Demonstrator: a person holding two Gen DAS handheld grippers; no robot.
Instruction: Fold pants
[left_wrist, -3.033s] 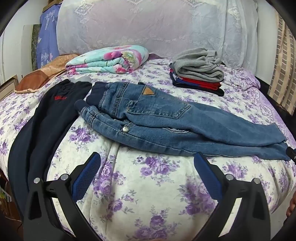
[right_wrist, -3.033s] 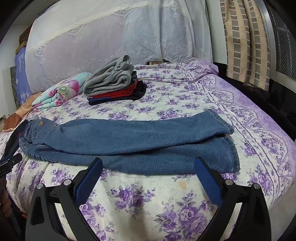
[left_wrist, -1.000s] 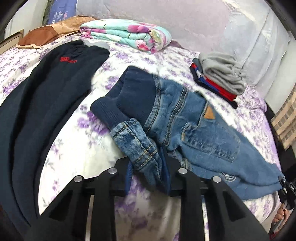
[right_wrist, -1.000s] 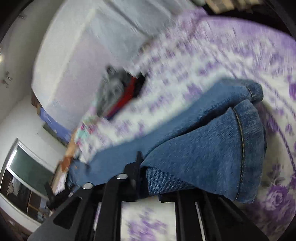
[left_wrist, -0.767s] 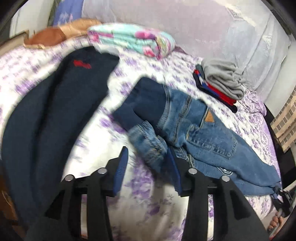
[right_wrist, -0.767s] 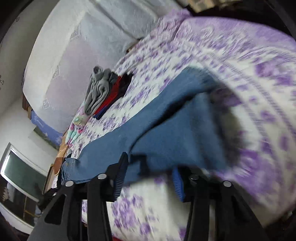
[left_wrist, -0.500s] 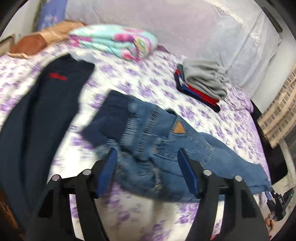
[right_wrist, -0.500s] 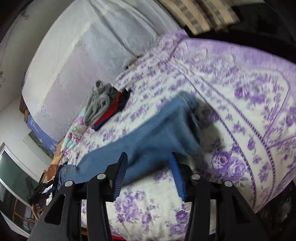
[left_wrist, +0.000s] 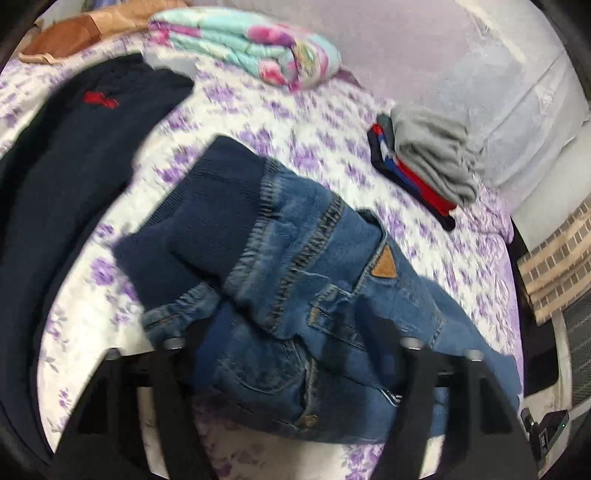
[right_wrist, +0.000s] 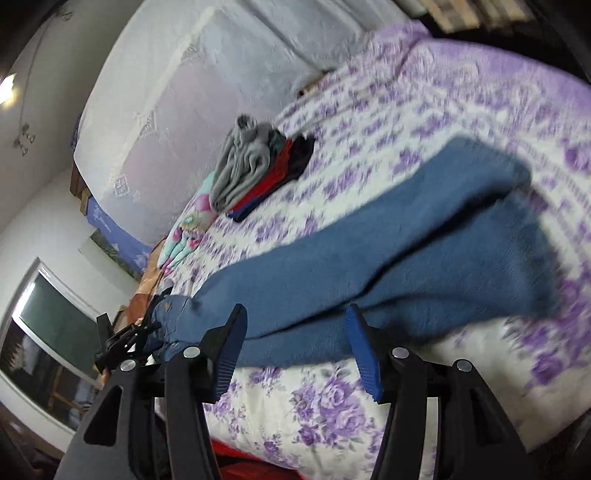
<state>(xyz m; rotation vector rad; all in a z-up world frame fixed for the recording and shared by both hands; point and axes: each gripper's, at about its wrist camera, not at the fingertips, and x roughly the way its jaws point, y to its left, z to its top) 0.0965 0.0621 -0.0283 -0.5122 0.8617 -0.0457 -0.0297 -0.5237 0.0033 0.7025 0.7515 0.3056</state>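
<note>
Though beside jeans (left_wrist: 295, 295), dark sweatpants (left_wrist: 62, 177)

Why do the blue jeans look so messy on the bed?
The blue denim jeans are not lying flat. At the waist end, the dark knit waistband is bunched and twisted. At the other end, the two legs lie crooked, not lined up. The grey-topped folded clothes pile beyond them looks tidy.

bed (left_wrist: 332, 122) w/ purple floral sheet: jeans (left_wrist: 314, 295), navy pants (left_wrist: 66, 155), folded blanket (left_wrist: 251, 48), clothes stack (left_wrist: 424, 166).
</note>
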